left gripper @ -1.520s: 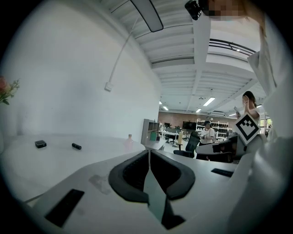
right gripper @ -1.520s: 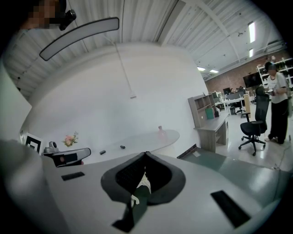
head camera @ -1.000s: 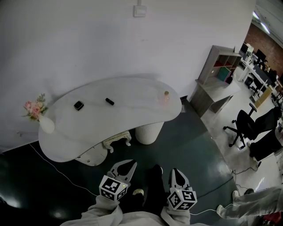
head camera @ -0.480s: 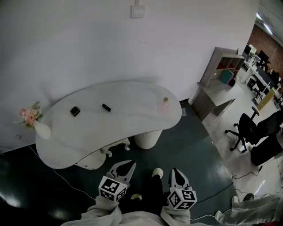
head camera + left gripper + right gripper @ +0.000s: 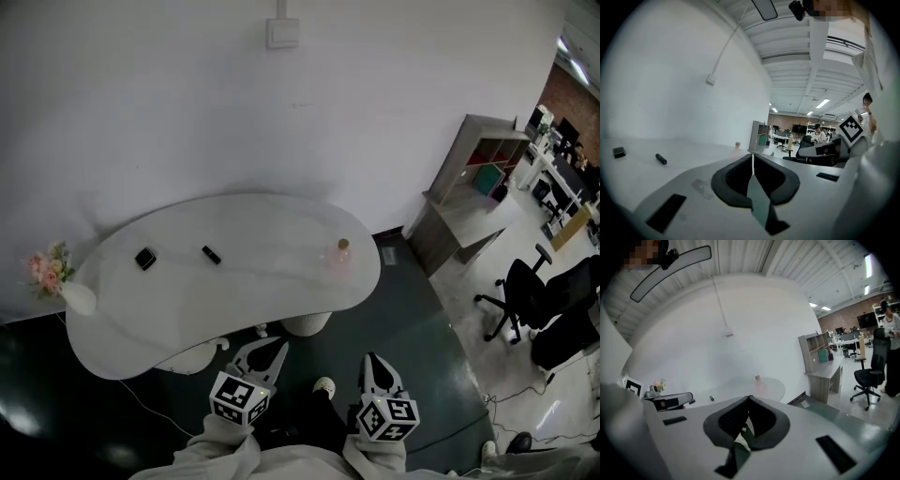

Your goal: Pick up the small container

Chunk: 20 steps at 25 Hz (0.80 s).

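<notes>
A small pinkish bottle with a tan cap (image 5: 341,253) stands near the right end of the white curved table (image 5: 262,291). The same bottle (image 5: 737,148) is far ahead in the left gripper view, and the bottle (image 5: 759,382) is just as distant in the right gripper view. A small black square box (image 5: 144,258) and a black stick (image 5: 211,254) lie on the table's left half. My left gripper (image 5: 272,345) and right gripper (image 5: 373,360) hang low in front of the table, over the dark floor. Both are shut with nothing between their jaws.
A white vase with pink flowers (image 5: 56,281) stands at the table's left end. A grey shelf unit with a desk (image 5: 469,178) and black office chairs (image 5: 530,291) are on the right. A cable (image 5: 141,403) runs along the floor. The person's shoe (image 5: 324,385) shows between the grippers.
The table has slid lower and to the left in the head view as the person steps toward it. Both grippers keep their place and stay shut.
</notes>
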Available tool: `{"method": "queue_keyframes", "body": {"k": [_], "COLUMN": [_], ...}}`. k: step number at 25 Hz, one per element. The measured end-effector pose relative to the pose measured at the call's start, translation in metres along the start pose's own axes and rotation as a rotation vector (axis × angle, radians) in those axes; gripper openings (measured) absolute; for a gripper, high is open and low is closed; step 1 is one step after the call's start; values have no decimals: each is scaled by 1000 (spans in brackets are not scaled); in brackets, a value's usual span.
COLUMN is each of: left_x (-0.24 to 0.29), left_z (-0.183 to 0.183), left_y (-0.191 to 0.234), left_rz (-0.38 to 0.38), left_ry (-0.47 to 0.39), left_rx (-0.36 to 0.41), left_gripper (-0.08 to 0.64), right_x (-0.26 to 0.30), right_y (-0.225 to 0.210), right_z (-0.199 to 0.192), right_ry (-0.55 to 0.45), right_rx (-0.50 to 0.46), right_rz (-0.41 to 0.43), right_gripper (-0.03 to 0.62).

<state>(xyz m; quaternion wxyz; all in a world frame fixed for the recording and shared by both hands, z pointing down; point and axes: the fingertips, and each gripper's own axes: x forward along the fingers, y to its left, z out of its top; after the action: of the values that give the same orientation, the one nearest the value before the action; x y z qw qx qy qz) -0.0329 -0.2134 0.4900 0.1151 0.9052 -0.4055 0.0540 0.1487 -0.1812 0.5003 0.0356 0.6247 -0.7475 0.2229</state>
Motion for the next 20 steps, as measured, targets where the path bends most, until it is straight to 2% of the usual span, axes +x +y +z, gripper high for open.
{"method": "queue_keyframes", "body": {"k": [12, 20], "left_x": [116, 164], "left_z": [34, 38], "left_y": [13, 11], "left_rz": [52, 86], "left_ry": [-35, -50], "left_rx": [-4, -11], "left_gripper": [21, 21], "right_x": [76, 106], "right_y": [-81, -116], "right_z": [63, 81], "right_ry": [0, 9], "right_rx": [-24, -48], "right_rz": [37, 79], "right_gripper": [52, 54]}}
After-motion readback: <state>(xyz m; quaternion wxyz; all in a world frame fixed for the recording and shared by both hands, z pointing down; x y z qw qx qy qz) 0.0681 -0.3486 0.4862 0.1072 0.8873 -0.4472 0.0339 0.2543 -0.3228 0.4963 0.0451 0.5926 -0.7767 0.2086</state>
